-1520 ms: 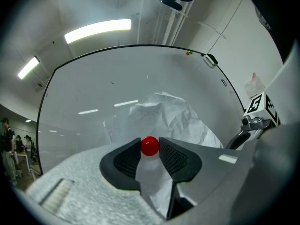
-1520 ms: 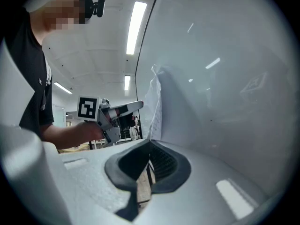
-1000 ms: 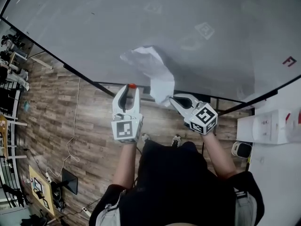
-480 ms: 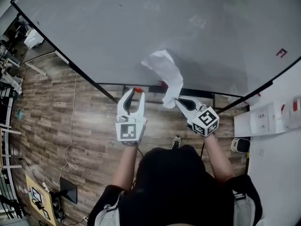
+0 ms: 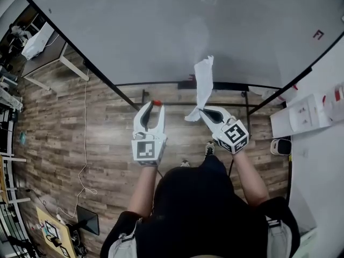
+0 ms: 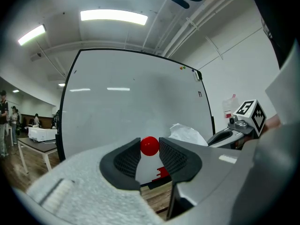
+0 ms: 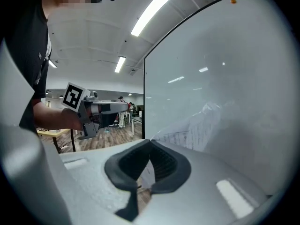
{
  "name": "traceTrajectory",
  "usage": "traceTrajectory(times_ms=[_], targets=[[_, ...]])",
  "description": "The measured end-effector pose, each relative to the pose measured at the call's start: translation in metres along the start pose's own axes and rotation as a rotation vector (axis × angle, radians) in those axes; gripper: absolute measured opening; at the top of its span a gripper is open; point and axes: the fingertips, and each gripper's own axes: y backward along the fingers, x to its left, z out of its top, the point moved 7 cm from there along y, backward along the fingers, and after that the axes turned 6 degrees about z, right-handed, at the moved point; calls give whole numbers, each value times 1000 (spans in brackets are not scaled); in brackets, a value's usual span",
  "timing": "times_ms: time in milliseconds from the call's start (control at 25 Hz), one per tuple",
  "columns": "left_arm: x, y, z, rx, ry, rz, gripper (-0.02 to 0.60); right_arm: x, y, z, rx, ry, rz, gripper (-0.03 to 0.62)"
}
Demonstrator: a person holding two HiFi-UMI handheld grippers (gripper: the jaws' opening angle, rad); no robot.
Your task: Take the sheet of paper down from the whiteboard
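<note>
The sheet of paper [image 5: 203, 85] hangs crumpled and free of the whiteboard [image 5: 161, 31], pinched at its lower corner by my right gripper [image 5: 200, 110]. Its printed face [image 7: 192, 130] shows past the shut jaws in the right gripper view. My left gripper [image 5: 152, 105] stands to the left of it, shut on a small red round magnet [image 5: 156, 102]. That magnet [image 6: 150, 146] sits between the tips in the left gripper view, where the paper [image 6: 187, 135] and the right gripper's marker cube [image 6: 247, 114] show at the right.
The whiteboard stands on a black frame [image 5: 177, 84] over a wood floor [image 5: 97, 144]. A red object [image 6: 161, 173] lies on the tray rail. A white cabinet [image 5: 314, 117] is at the right, tables [image 5: 48, 52] at the left. Two coloured magnets [image 6: 182, 68] remain at the board's top corner.
The right gripper has pulled the paper off the board; it now hangs narrow and upright from the jaws. The view has shifted back from the board. The left gripper keeps the red magnet.
</note>
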Motion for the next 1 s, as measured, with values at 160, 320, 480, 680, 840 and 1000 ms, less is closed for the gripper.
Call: traceTrajectory(times_ms=[160,320,480,680,840,1000], targets=[[12,23,-7,-5,12,-5,132,27,-4,-5,10,4,-11,3],[21,42,-10,0,24,-5,132,45,-7,-6,18,-3,-17,3],[34,53,-13,-8,24,7,132,57,-17,-4,22,12,-10,3],[38,58,-12,-12,27,23,132,59,-26,-3,53,38,-2,4],[41,62,-12,-8,35,32,132,64,-33,0,57,49,16,3],[39,60,-16,-6,37,32,132,64,-33,-2,65,59,20,3]])
